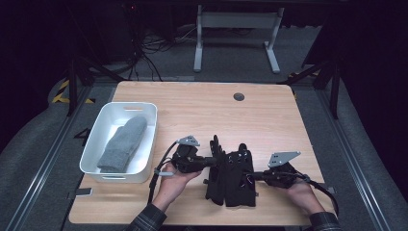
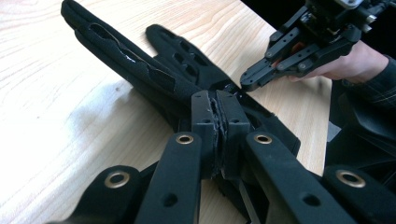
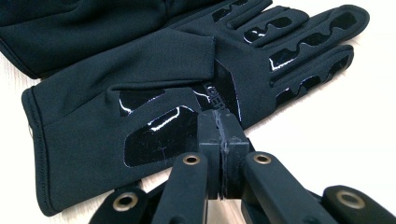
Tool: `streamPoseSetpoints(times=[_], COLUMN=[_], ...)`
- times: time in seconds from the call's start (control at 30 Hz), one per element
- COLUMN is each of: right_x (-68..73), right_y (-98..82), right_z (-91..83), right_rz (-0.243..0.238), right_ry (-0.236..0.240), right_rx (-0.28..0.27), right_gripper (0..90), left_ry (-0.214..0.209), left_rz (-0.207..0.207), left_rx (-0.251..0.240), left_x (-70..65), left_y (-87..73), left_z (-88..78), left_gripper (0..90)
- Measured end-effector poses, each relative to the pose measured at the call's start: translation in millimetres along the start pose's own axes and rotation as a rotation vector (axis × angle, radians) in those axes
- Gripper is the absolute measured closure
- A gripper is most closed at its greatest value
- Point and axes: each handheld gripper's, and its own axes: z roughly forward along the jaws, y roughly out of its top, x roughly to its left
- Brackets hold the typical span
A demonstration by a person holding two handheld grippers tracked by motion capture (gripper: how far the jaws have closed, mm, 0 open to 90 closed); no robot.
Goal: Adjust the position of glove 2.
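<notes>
**Two closed grippers meet at a pair of black gloves on a wooden table**

We look down on a light wooden table with a person seated at its near edge, both forearms coming in from below. Each hand holds a black two-jaw gripper. Between them, near the front middle of the table, lies a pair of black gloves, one beside the other, cuffs toward the person and fingers pointing away.

The left gripper reaches in from the left side of the gloves. In its own view we see its jaws pressed together, with only a thin dark seam between the pads; the tips sit right at the glove fabric, but we cannot tell whether any cloth is pinched. The right gripper comes in from the right. Its jaws are also fully together, the tips resting against the glossy grip patch on the palm of the nearer glove; we cannot tell if it holds anything.

To the left, well apart from the gloves, stands a white plastic bin with a grey knitted mitten lying inside it. A small round dark grommet sits near the table's far edge. Nothing lies between the gloves and the bin. Beyond the table we see a dark floor, tangled cables and the white legs of another desk.
</notes>
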Motion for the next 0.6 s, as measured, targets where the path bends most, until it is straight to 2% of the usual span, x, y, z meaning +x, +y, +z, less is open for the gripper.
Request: streamPoseSetpoints(times=[0.1, 0.33, 0.6], right_x=[0.2, 4.6, 7.8], right_y=[3.3, 16.7, 32.5], right_z=[3.9, 18.6, 35.7], right_rz=[-0.004, -0.027, -0.055], right_ry=[0.011, 0.032, 0.050], right_rx=[-0.002, 0.004, 0.006], right_gripper=[90.0, 90.0, 90.0], left_ry=[-0.005, -0.003, -0.005], left_rz=[-0.002, 0.025, 0.027], left_rx=[0.002, 0.013, 0.038], left_x=[0.9, -1.6, -0.3], left_y=[1.5, 9.9, 11.7], left_z=[1.9, 5.5, 18.9], left_gripper=[87.6, 87.6, 87.6])
